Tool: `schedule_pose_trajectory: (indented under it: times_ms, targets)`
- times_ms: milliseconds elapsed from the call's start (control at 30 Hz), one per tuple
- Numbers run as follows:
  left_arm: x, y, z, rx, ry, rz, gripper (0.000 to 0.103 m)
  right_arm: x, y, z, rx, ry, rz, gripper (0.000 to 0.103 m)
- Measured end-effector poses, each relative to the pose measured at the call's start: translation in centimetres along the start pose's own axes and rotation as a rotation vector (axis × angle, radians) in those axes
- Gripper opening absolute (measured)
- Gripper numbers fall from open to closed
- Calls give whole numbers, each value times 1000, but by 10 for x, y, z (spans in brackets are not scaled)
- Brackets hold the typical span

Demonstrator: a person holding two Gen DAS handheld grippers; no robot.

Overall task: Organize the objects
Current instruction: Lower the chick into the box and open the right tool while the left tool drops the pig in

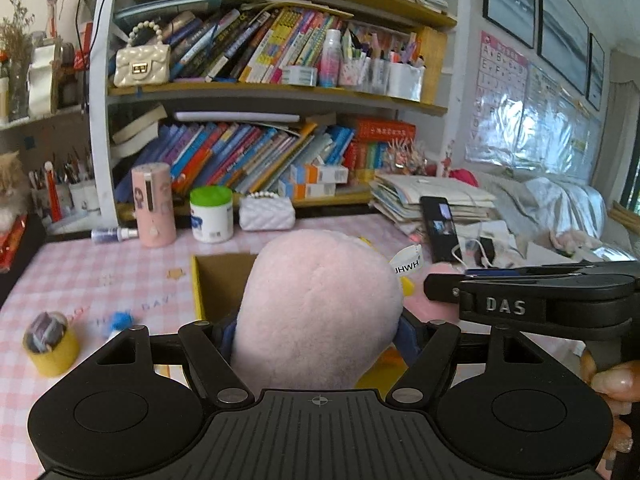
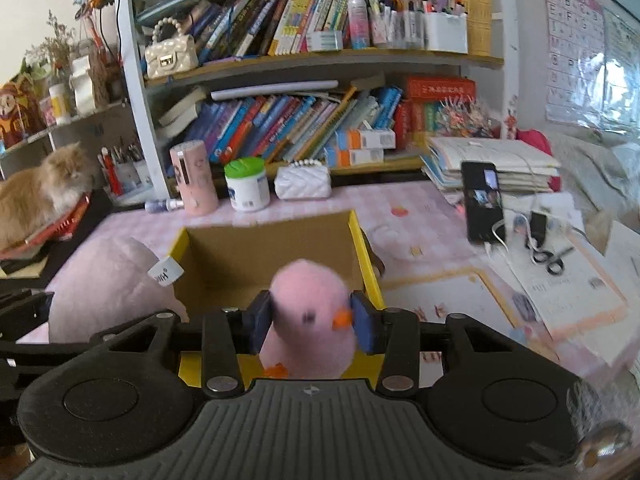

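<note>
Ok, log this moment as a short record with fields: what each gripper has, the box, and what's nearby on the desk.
left gripper: shut on large pink plush, white tag on it
right gripper: shut on small pink chick plush, blue pads at its sides
box: open cardboard, yellow outside, nothing visible inside
chick position: in front of the box's near edge as seen from the right wrist
desk: pink checked cloth, yellow tape roll, phone, scissors
bystander: cat at far left
</note>
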State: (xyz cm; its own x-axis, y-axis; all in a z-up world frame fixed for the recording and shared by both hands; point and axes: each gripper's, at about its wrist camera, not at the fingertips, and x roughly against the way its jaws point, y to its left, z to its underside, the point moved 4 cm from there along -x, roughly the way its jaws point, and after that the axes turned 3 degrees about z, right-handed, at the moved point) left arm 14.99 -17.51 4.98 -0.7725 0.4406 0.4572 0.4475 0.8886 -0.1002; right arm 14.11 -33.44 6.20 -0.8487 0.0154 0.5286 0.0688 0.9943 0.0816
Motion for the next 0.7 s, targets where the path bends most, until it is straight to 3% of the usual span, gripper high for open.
schedule_pose_trajectory:
  times_ms: [200,300,333,367,533,700]
  targets:
    - [-39,4,-1,3,72,-63,73,-46,-1,-20,42,-8,-64,29]
    - [-56,9,4,14,122,-86,73,-77,-3,-21,41,30,-84,24]
    - [-61,10,7,16,136,-94,73,-88,-5,-19,31,48,-97,8]
    - [-66,12,9,15,150,-101,73,-98,-7,-18,19,68,-111,2]
    - [-88,16,16,4,201,-143,73,-140,-16,-3,-11,207,-137,2]
    - [-108,18,28,-3,260,-161,73,-156,-13,9,19,254,-166,1]
